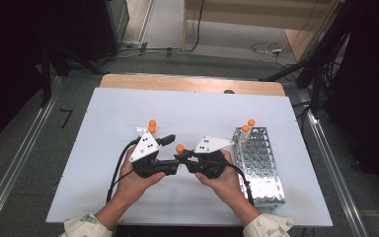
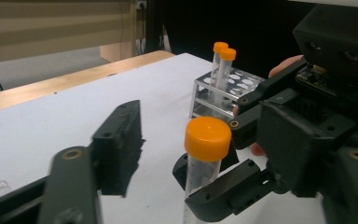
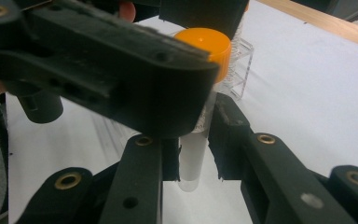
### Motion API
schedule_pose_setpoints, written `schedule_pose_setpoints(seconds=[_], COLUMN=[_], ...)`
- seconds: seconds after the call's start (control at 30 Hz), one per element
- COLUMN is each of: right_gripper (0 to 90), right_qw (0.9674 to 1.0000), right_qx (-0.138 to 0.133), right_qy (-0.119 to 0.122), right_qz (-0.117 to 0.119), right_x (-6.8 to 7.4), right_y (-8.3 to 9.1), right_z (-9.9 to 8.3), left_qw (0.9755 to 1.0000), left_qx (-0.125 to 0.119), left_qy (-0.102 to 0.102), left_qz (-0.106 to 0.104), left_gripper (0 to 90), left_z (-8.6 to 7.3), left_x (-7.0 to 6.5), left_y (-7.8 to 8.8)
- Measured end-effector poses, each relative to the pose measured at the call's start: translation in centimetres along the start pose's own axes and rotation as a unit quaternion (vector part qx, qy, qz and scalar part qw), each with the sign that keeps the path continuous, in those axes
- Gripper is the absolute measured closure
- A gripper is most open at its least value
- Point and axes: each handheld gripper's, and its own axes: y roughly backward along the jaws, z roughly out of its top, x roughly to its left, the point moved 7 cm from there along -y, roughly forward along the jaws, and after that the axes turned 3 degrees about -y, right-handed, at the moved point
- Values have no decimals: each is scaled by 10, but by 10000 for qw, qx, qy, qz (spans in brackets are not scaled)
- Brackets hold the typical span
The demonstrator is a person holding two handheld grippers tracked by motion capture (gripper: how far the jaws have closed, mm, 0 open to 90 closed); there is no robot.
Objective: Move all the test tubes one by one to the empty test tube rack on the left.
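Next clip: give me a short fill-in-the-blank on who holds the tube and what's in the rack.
1. The cap on the tube between the two grippers is ____.
2. The tube is clamped by the ____ gripper's jaws.
3. The metal rack holds ____ capped tubes.
4. The rack stands on the person's ____ side.

Missing words: orange; right; two; right

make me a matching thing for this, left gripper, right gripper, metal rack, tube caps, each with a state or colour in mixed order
1 left gripper
2 right gripper
3 metal rack
4 tube caps

a orange
b shut on a tube
c jaws apart
d holds two tubes at its far end

Pairs: 1-c, 2-b, 3-d, 4-a
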Motion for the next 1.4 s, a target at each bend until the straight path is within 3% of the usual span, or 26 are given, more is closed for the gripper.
schedule_pose_setpoints(seconds=[0.33,0.63,1.2,1.4], right_gripper=[724,724,718,573], right_qw=[10000,10000,9999,9998], right_qx=[-24,-36,-79,-178], right_qy=[-21,-17,-3,-29], right_qz=[71,77,86,7], right_x=[2,2,3,3], right_y=[-1,0,1,3], right_z=[1,1,2,4], left_qw=[9999,9998,9998,9998], left_qx=[-19,-10,-67,-146], left_qy=[4,75,81,118], left_qz=[-114,-180,-161,-104], left_gripper=[555,650,702,704], left_z=[-1,-2,0,5], left_x=[-2,-2,-1,4], left_y=[1,1,3,8])
